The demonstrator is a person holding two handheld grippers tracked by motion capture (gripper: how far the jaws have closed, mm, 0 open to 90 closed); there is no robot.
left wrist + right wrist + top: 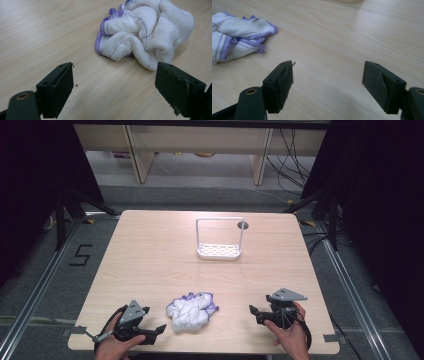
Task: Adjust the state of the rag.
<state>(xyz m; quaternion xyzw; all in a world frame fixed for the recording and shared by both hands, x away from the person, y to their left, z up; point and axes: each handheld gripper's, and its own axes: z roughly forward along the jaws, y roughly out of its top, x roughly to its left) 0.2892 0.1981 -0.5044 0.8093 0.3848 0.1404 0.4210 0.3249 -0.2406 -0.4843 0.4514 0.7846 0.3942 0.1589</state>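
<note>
Two hands came in at the near edge of the pale wooden worktop (150,250), each holding a black gripper. Between them lay a crumpled white cloth (192,311) with purple edging, bunched in a heap near the front edge. Left gripper (159,328) sat just beside the cloth, its fingers (58,87) spread wide and empty; right gripper (253,310) stood a little apart, fingers (279,85) equally wide, holding nothing. Farther back stood a white wire rack (219,240), bare. Nothing looked started: the cloth was ungrasped, the whole job seemingly ahead

Black fingers (58,88) (grey top plates)
</note>
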